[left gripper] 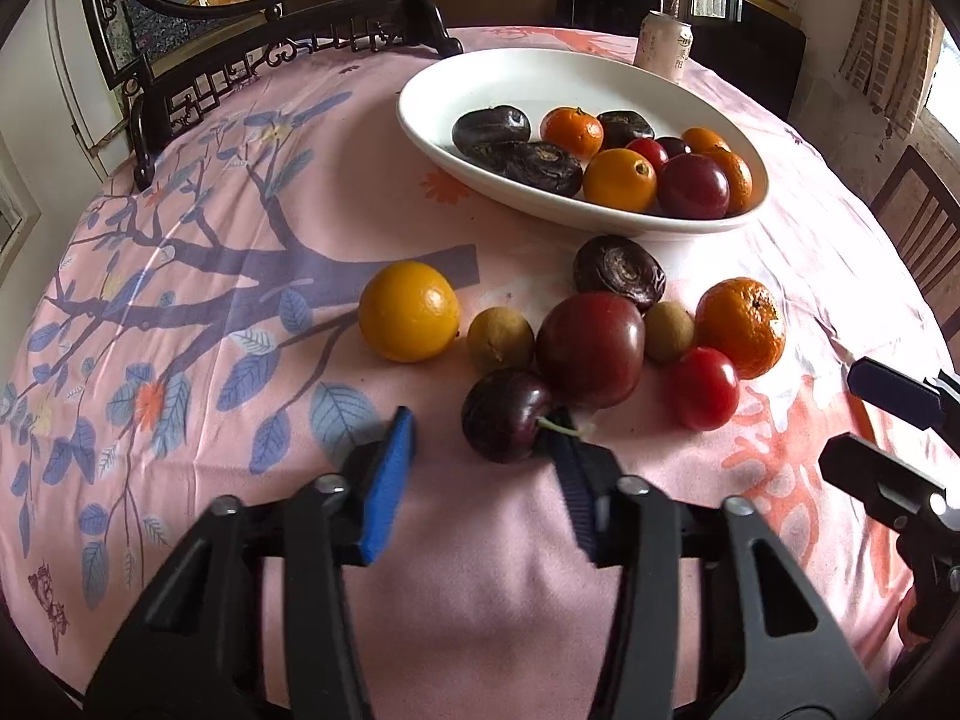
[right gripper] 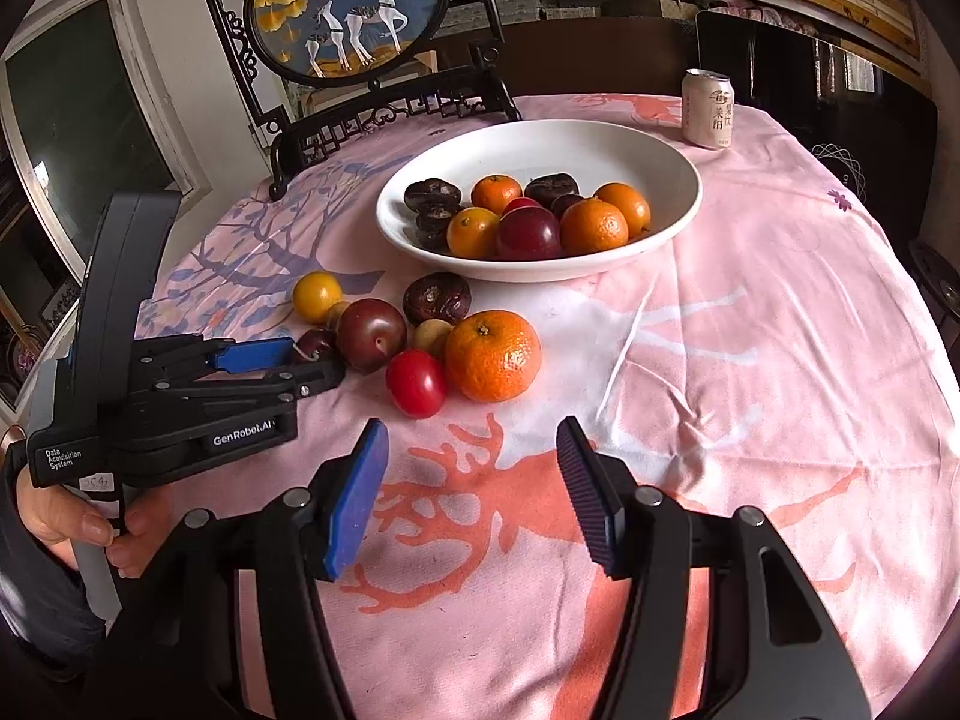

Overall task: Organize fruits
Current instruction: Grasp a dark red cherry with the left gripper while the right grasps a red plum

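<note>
Left hand-held gripper (left gripper: 483, 438), released, sits beside the cherry (left gripper: 507, 414): centre jaws on it, clamp gently. Right hand-held gripper (right gripper: 474, 450) released.

White oval bowl (right gripper: 672, 180) holds dark chestnuts, oranges and plums. Before it on the cloth: yellow orange (left gripper: 409, 311), chestnut (left gripper: 619, 271), large plum (left gripper: 591, 349), two longans, mandarin (left gripper: 741, 327), red tomato (left gripper: 704, 388), dark cherry (left gripper: 507, 415).
</note>
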`<action>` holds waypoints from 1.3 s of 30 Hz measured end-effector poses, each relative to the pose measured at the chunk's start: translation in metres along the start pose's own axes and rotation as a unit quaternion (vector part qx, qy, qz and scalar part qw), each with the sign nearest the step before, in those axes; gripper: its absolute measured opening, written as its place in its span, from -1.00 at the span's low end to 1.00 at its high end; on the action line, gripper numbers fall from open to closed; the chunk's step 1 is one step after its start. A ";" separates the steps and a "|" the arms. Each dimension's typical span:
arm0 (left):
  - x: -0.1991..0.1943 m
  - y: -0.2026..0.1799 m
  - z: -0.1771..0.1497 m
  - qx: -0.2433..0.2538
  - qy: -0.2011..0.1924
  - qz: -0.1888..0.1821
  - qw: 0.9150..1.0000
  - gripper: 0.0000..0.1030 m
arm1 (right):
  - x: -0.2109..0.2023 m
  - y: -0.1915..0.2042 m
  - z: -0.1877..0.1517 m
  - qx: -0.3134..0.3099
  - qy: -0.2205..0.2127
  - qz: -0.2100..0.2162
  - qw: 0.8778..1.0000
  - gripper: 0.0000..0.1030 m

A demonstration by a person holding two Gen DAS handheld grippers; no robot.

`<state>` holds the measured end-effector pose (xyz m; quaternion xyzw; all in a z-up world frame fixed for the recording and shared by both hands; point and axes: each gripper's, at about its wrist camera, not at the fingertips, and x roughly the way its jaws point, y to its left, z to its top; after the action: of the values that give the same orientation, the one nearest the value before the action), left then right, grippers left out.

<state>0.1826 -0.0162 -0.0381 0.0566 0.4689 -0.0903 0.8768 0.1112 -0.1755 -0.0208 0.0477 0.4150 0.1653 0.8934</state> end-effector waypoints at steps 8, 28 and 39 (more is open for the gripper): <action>-0.021 0.006 0.002 -0.017 -0.027 -0.013 0.999 -0.47 | 0.014 0.009 0.001 -0.009 0.030 0.012 0.999 0.14; -0.045 0.044 -0.014 -0.036 -0.038 -0.039 0.998 -0.47 | 0.065 0.039 0.023 -0.044 0.068 -0.042 0.996 -0.43; -0.072 0.029 0.007 -0.004 -0.065 -0.048 0.997 -0.47 | -0.005 0.027 0.036 -0.030 -0.020 -0.009 0.999 -0.44</action>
<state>0.1555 0.0183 0.0260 0.0245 0.4136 -0.1336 0.9003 0.1284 -0.1495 0.0117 0.0204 0.3925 0.1684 0.9040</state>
